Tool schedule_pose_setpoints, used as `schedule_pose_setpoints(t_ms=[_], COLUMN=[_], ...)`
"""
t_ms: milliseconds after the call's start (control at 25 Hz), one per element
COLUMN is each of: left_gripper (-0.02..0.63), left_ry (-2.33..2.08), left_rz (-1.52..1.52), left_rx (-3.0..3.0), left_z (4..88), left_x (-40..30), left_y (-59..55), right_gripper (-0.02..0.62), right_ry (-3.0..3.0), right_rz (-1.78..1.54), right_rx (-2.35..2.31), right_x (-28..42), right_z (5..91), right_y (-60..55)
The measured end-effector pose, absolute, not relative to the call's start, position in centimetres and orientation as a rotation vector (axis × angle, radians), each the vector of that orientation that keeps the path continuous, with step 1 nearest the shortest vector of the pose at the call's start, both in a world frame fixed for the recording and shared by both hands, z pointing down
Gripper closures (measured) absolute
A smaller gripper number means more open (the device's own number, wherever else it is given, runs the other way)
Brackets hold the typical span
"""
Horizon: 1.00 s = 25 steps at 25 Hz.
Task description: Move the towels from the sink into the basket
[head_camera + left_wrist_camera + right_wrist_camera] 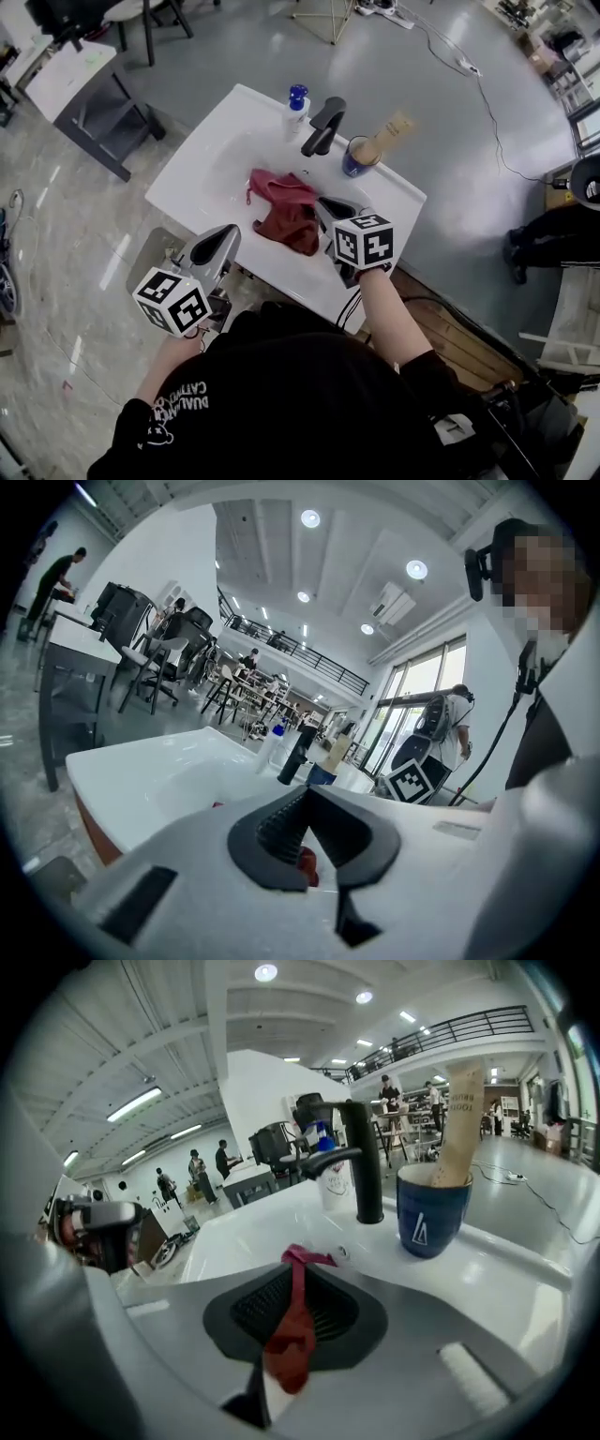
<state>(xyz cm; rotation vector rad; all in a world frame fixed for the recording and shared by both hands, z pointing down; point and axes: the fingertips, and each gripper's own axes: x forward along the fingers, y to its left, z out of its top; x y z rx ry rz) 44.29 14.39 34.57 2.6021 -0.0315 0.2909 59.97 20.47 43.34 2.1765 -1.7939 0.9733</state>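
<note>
Towel, red and crumpled, is seen lying in the white sink at the middle of the head view. The right gripper is held at the towel's right edge, its jaws only narrowly apart, with red cloth seen in the slit between them. The left gripper is held at lower left by the sink's near rim, jaws together, nothing held. A black tap, a blue cup and a bottle are lined along the far rim.
</note>
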Motion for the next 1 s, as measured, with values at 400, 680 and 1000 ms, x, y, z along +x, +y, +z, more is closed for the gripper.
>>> schedule_pose_setpoints(t_ms=[400,680,1000], left_gripper=[0.606,0.606,0.606], left_ry=[-0.136,-0.203,-0.246], left_rz=[0.367,0.368,0.309], left_rx=[2.535,2.501,2.494], left_z=[37.8,38.6,38.2], left_x=[42.4,39.8,35.3], left_y=[12.8,11.4,11.3], right_gripper=[0.325,0.406,0.558], right_ry=[-1.673,-1.595,-1.524], right_rz=[1.393,1.543,1.46], right_rx=[1.851,1.835,1.951], right_x=[58.4,58.0,57.6], right_z=[52.6,54.8,53.7], right_y=[20.0,19.5,19.9])
